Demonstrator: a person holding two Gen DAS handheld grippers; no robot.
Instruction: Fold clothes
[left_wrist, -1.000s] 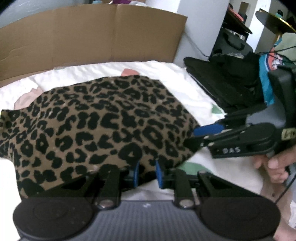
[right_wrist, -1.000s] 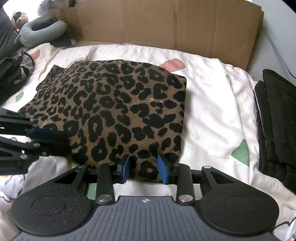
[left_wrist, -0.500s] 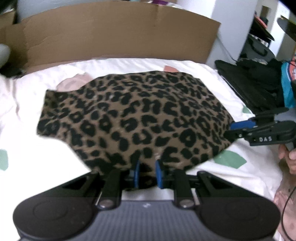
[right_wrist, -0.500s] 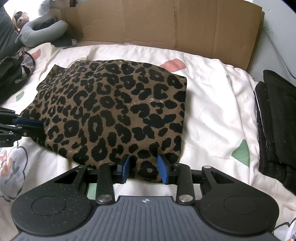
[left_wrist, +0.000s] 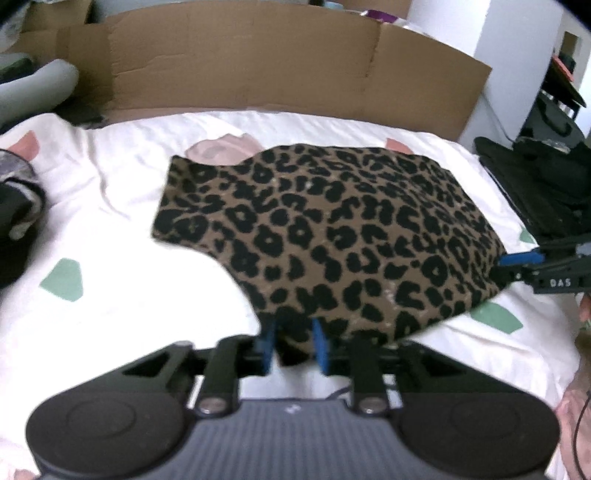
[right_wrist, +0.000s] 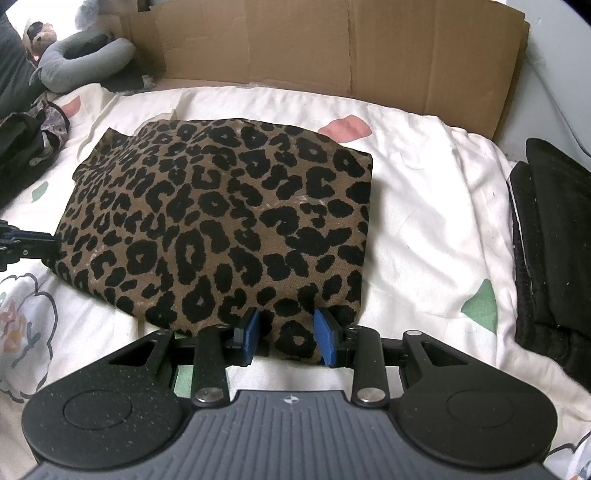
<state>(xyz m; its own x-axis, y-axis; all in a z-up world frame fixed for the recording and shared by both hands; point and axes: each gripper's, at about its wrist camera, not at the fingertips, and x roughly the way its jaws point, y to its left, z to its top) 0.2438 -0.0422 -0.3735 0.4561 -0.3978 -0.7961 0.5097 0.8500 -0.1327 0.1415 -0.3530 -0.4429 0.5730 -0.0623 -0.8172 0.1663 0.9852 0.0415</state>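
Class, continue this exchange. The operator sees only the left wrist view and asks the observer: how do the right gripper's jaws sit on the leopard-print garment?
Observer: The right gripper has the near edge of the leopard-print garment bunched between its jaws, close to the near right corner.
Operator: Anything printed on the sheet near my left gripper?
Observer: Yes, an outlined flower print on the sheet, on the near side of the left gripper.
Operator: What is that grey blur at the back?
Observer: A curved grey neck pillow.

Garment (right_wrist: 221, 229) on bedsheet (right_wrist: 424, 206), cardboard (right_wrist: 332, 40) behind.
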